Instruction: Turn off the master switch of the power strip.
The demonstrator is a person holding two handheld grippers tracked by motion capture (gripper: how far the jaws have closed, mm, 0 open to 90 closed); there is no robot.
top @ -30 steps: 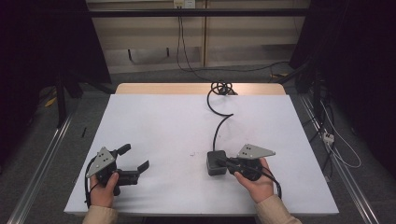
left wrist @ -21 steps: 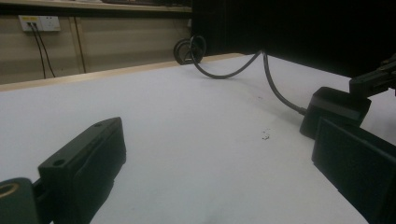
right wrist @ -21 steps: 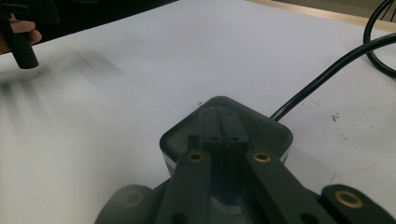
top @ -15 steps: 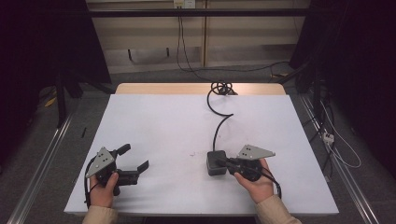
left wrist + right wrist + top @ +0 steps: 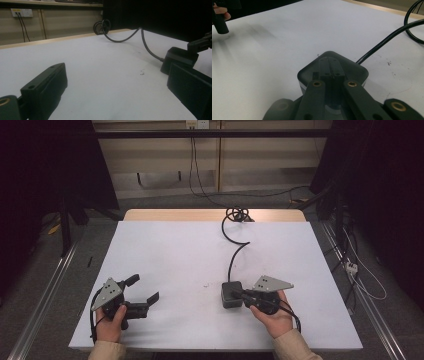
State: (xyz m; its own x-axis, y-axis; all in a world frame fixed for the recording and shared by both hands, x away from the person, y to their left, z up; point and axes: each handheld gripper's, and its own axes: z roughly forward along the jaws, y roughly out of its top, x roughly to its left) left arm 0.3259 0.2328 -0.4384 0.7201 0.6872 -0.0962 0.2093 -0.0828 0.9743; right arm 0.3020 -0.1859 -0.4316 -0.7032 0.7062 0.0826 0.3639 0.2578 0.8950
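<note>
I'm resting my right gripper [image 5: 245, 296] with its jaws pressed together on top of the black box [image 5: 231, 293], which sits right of centre on the white table [image 5: 175, 250]. My left gripper [image 5: 142, 291] is waiting spread wide, holding nothing. Nothing looks moved yet; I'm judging we're only starting.

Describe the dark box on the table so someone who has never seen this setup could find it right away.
Start at the white table and follow the black cable from its coil at the far edge toward the person. It ends in a small dark box with rounded corners, right at the right gripper; it is the one loose thing with a cable.
</note>
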